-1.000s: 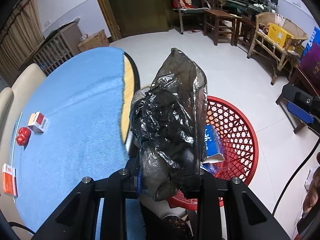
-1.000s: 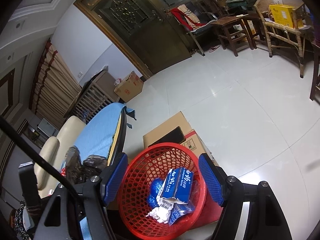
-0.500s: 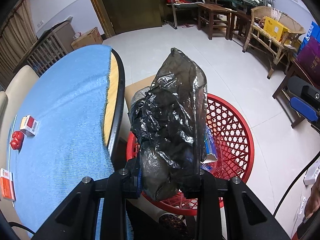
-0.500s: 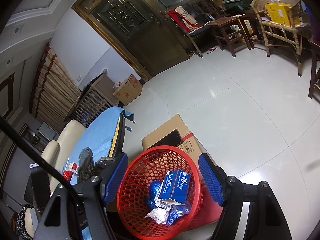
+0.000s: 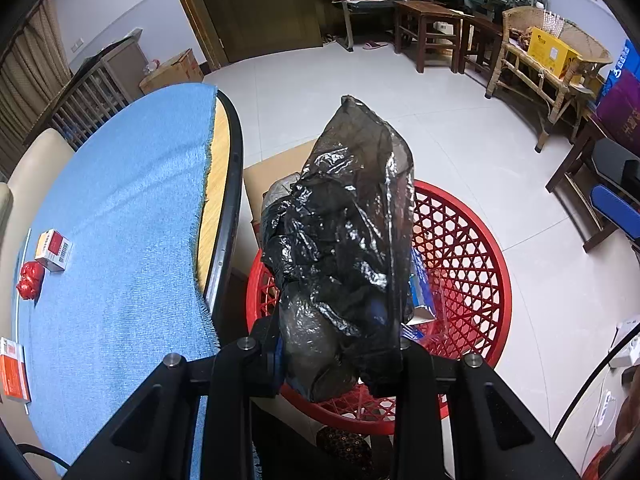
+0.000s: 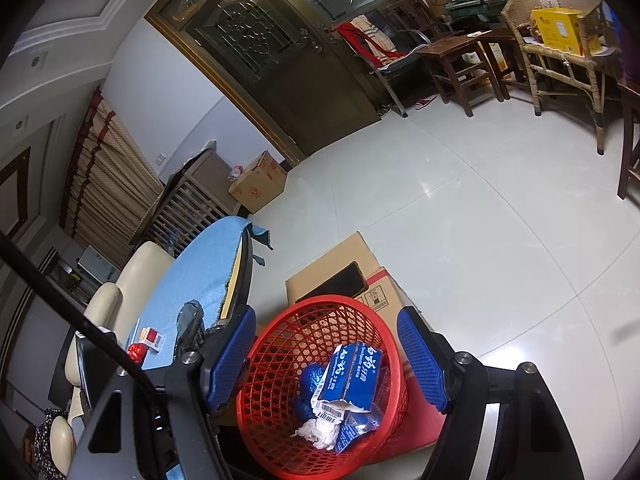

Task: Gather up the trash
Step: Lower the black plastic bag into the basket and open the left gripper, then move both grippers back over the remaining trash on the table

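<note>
A crumpled black plastic bag [image 5: 344,240] stands up between the fingers of my left gripper [image 5: 340,356], which is shut on its lower end. The bag hangs over the near rim of a red mesh basket [image 5: 472,248], beside the table edge. In the right wrist view the basket [image 6: 280,360] holds a blue carton [image 6: 354,372], blue wrappers and white crumpled paper [image 6: 320,432]. My right gripper [image 6: 324,320] hovers open above the basket, its blue pads [image 6: 420,356] apart from the rim. The bag [image 6: 190,322] shows small at the left there.
A round table with a blue cloth [image 5: 120,220] carries a red-and-white box [image 5: 54,250], a red crumpled wrapper [image 5: 30,284] and an orange box [image 5: 14,372]. A cardboard box [image 6: 340,272] lies behind the basket. Cream chairs [image 6: 140,272] flank the table; wooden furniture lines the far wall.
My left gripper, still holding the black bag, has drifted slightly away from the table and further over the basket. The right gripper has stayed put and open.
</note>
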The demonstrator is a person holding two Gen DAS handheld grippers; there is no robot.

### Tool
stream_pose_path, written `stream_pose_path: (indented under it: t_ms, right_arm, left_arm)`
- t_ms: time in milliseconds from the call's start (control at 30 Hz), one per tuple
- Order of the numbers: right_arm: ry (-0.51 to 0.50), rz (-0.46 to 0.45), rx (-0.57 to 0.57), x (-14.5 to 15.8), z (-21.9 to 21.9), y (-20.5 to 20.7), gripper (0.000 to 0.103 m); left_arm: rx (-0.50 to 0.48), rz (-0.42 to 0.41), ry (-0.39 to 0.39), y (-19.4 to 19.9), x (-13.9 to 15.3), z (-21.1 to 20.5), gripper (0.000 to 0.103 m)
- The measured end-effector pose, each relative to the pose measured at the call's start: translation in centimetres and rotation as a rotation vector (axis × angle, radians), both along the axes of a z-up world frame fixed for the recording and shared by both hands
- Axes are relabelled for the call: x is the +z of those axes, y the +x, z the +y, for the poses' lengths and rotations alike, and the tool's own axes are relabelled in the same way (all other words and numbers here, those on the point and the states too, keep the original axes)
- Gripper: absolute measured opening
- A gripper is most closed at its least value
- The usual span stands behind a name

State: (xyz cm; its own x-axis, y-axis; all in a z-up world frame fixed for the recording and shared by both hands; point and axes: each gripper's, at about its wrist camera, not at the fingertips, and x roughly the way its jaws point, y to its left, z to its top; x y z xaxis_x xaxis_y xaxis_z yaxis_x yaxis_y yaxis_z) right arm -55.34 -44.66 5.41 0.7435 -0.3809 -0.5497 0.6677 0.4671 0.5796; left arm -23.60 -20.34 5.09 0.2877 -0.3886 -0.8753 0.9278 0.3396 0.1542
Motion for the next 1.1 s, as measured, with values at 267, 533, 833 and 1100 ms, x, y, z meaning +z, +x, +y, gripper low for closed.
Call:
stream_pose_path:
  t_ms: [267, 533, 833, 1100]
  right_arm:
    - [-0.007, -0.004, 0.003, 0.3, 0.1, 0.1, 0.076]
    - [-0.007, 0.001, 0.014, 0.4, 0.1, 0.4, 0.076]
    - [-0.020, 0.020, 0.043, 0.8, 0.7, 1.7, 0.076]
    - [-0.027, 0.085, 0.136, 0.5, 2.8, 5.7, 0.076]
  left_arm:
    - [-0.004, -0.011, -0.003, -0.2, -0.4, -0.3, 0.066]
    - [0.006, -0.014, -0.003, 0.0, -0.3, -0.1, 0.066]
    - [0.051, 0.004, -0.037, 1.9, 0.6, 1.5, 0.066]
    - [0.170, 0.044, -0.106, 7.5, 1.4, 6.2, 0.067]
